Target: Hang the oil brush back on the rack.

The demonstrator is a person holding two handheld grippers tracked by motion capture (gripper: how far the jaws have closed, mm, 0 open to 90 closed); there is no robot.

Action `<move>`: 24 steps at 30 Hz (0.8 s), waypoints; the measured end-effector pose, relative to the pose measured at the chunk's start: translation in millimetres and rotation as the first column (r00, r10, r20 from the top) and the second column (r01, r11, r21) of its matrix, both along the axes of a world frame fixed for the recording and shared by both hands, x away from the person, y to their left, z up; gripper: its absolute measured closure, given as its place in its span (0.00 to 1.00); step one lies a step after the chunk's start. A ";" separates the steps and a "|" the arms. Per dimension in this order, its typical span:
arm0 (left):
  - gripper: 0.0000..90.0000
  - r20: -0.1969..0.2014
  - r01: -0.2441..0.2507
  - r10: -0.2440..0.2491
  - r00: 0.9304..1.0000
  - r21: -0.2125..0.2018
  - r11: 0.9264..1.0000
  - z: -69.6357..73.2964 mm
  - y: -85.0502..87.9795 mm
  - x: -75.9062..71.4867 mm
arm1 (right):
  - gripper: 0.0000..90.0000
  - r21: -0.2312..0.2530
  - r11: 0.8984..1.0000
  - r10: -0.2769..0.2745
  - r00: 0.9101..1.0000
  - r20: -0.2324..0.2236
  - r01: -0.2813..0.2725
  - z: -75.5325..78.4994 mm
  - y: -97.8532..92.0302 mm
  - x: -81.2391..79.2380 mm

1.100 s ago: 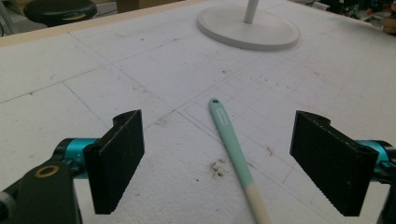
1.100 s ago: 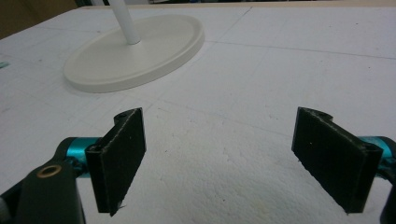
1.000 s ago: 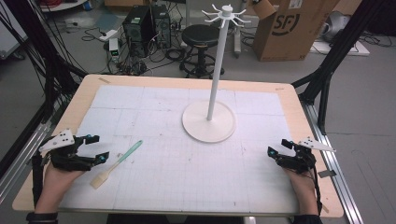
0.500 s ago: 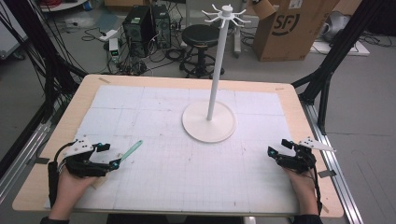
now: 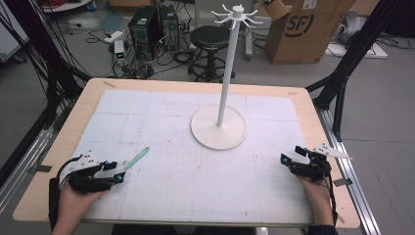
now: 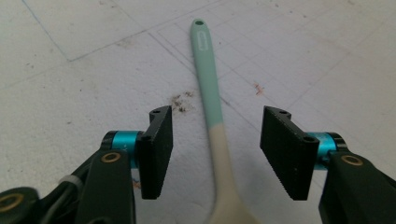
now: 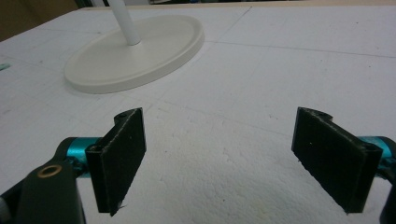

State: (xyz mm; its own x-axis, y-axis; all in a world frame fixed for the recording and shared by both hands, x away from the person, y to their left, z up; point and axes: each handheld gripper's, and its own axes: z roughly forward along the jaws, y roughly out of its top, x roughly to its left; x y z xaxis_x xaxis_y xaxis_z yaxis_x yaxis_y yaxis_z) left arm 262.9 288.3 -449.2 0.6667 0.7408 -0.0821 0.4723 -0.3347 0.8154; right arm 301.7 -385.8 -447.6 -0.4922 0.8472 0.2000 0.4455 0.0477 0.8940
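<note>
Parted wide, left gripper (image 6: 215, 154) fingers (image 6: 156, 151) straddling a slim spatula (image 6: 210, 105) flat on the mat, clear of both pads; nothing grasped yet. Likely just ahead of a pinch, lifting and all else still to come. Smooth mint handle with a hang-hole, cream toward the blade, matte and rubbery-looking; ribbed black pads. Farther off, right gripper (image 7: 243, 158) spread and empty near a glossy white stand (image 5: 219, 128), hooked on top. Rough, stained white mat (image 5: 195, 186).

One wooden-edged counter (image 5: 88, 105) topped with white gridded sheeting carries one white metal stand with a round base (image 5: 218, 128) and one spatula with a mint-green handle and cream head (image 6: 211, 109). Two black hand-held grippers (image 5: 116, 177) (image 5: 285, 159), each with two jaws.
</note>
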 end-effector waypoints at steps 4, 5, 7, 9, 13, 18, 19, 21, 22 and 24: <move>0.59 0.000 -0.001 0.001 1.000 0.010 1.000 -0.4 -2.1 -0.3 | 0.19 0.003 1.000 -0.001 1.000 -0.003 0.001 0.1 0.1 -0.1; 0.61 0.000 0.001 -0.001 1.000 0.009 1.000 -0.3 -2.4 -0.5 | 0.19 0.003 1.000 0.000 1.000 -0.003 0.000 0.0 0.0 -0.1; 0.66 0.002 -0.001 0.001 1.000 0.017 1.000 -0.6 -4.1 -0.6 | 0.19 0.003 1.000 0.000 1.000 -0.003 0.000 0.0 -0.1 0.0; 0.69 0.000 -0.001 0.001 1.000 0.031 1.000 -0.9 -5.3 -0.3 | 0.19 0.004 1.000 -0.001 1.000 -0.003 0.001 0.0 0.0 0.0; 0.74 -0.004 -0.010 0.011 1.000 0.040 0.999 -1.2 -5.9 0.1 | 0.19 0.004 1.000 -0.001 1.000 -0.003 0.001 0.0 0.1 -0.1; 0.81 0.013 -0.029 0.028 1.000 0.064 0.998 -1.5 -8.2 -1.2 | 0.19 0.004 1.000 -0.001 1.000 -0.002 0.001 0.0 0.2 0.0; 0.81 0.017 -0.033 0.032 0.999 0.069 0.997 -1.5 -9.1 -1.9 | 0.19 0.001 1.000 0.000 1.000 -0.001 0.000 0.0 0.0 0.1; 0.82 0.027 -0.037 0.035 0.999 0.082 0.996 -1.4 -10.7 -3.5 | 0.19 0.003 1.000 0.000 1.000 -0.003 0.000 -0.1 0.0 0.1; 0.83 0.030 -0.036 0.034 0.999 0.087 0.996 -1.3 -11.4 -4.1 | 0.19 0.003 1.000 -0.001 1.000 -0.005 0.001 0.0 0.0 0.0; 0.84 0.036 -0.042 0.039 0.999 0.092 0.995 -1.4 -12.6 -4.9 | 0.19 0.004 1.000 -0.002 1.000 -0.006 0.002 0.0 0.0 0.0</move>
State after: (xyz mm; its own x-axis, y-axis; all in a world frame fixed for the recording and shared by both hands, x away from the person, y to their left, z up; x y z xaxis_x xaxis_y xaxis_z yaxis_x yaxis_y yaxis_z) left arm 258.0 275.7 -450.6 0.6375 0.7704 0.0101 0.4597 -0.3909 0.7975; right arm 301.8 -385.8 -447.6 -0.4892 0.8474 0.2065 0.4511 0.0432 0.8914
